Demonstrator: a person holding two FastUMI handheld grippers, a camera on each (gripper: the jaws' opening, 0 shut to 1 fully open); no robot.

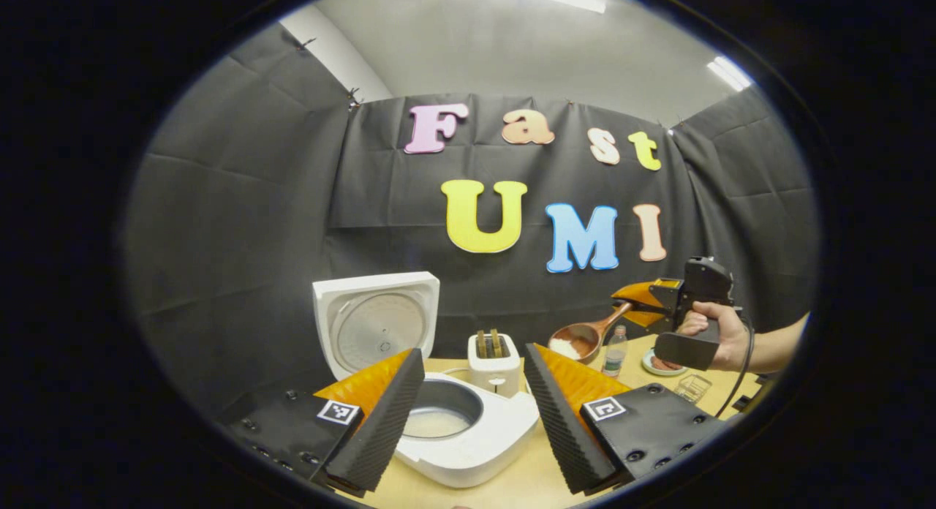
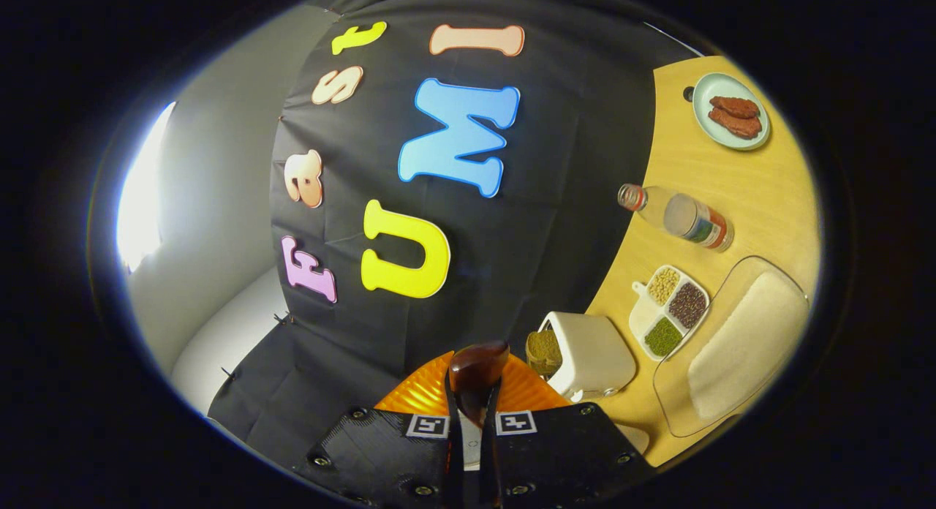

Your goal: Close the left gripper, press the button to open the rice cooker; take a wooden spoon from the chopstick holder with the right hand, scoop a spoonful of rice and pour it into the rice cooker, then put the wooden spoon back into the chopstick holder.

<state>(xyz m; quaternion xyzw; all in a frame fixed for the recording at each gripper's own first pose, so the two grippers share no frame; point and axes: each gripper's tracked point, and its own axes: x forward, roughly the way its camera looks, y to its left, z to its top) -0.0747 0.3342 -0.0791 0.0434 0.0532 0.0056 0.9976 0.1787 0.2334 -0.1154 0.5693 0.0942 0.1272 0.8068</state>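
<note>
Hiding wooden spoon point(image 2: 479, 370) bowl: right hand-held gripper point(image 2: 474, 421).

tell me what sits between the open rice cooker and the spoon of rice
In the left gripper view, a white toaster stands on the table between the rice cooker and the wooden spoon, which the right gripper holds up.

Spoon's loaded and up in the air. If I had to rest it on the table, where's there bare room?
Bare tabletop lies between the plate of meat and the lying bottle. It is crowded from the bottle down: divided dish, clear tray and toaster sit close together. In the left gripper view, bare wood shows just right of the rice cooker.
</note>
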